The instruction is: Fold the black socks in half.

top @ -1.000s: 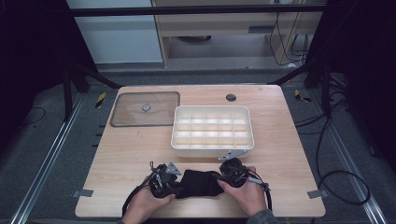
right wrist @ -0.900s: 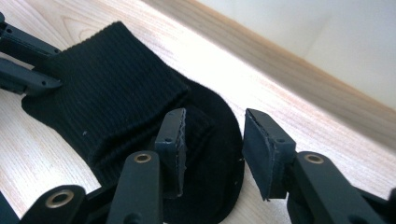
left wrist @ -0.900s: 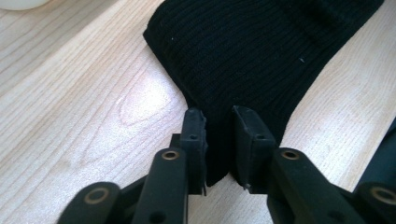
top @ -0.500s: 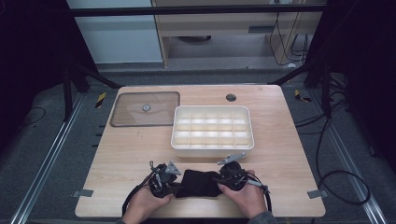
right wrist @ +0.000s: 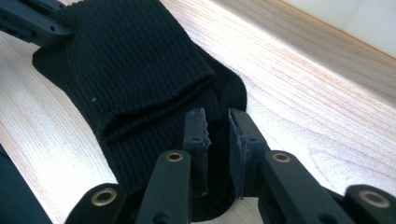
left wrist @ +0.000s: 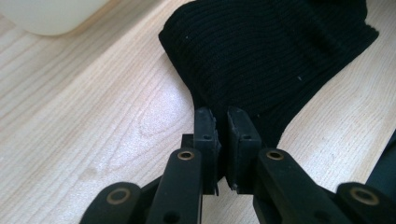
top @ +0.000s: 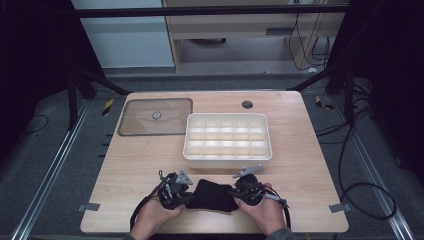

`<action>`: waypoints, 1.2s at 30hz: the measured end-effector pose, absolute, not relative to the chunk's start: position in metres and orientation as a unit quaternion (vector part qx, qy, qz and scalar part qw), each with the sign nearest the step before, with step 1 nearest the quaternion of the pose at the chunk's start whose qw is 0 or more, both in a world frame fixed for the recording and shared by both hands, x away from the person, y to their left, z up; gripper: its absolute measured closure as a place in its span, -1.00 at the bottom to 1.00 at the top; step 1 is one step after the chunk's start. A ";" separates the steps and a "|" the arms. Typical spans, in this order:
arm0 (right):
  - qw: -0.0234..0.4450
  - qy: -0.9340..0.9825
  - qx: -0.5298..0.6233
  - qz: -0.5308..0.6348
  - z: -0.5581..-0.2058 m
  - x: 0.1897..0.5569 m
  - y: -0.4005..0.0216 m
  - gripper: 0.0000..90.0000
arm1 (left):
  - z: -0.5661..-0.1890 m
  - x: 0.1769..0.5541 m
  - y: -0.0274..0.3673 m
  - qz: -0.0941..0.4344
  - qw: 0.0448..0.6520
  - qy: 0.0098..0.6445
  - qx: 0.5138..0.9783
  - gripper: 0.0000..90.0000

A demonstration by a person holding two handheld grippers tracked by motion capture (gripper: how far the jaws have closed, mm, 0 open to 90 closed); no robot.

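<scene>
A black ribbed knit cloth [top: 212, 196] lies folded near the table's front edge, between my two grippers. My left gripper [top: 187, 200] sits at its left end. In the left gripper view the left gripper [left wrist: 223, 116] is shut on a thin edge of the cloth [left wrist: 271, 51]. My right gripper [top: 234, 196] sits at the cloth's right end. In the right gripper view the right gripper [right wrist: 217, 121] has just been closing and still shows a gap. The cloth [right wrist: 130, 60] lies between and under the pads, not visibly pinched.
A white compartment tray [top: 227, 161] stands just beyond the cloth, its wall close to both grippers [left wrist: 46, 14] [right wrist: 355, 18]. A clear lid with a knob [top: 155, 116] lies at the back left. A round cable hole [top: 247, 104] sits behind the tray.
</scene>
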State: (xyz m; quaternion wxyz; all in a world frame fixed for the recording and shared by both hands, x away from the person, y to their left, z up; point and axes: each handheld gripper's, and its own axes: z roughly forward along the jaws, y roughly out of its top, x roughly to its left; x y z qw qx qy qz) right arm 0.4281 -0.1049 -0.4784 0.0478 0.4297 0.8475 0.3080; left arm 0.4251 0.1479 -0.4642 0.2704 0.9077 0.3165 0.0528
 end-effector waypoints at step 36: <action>0.054 0.853 0.417 0.310 -0.470 0.427 -0.098 0.76 | -0.438 0.427 0.140 0.072 0.288 0.294 0.908 0.86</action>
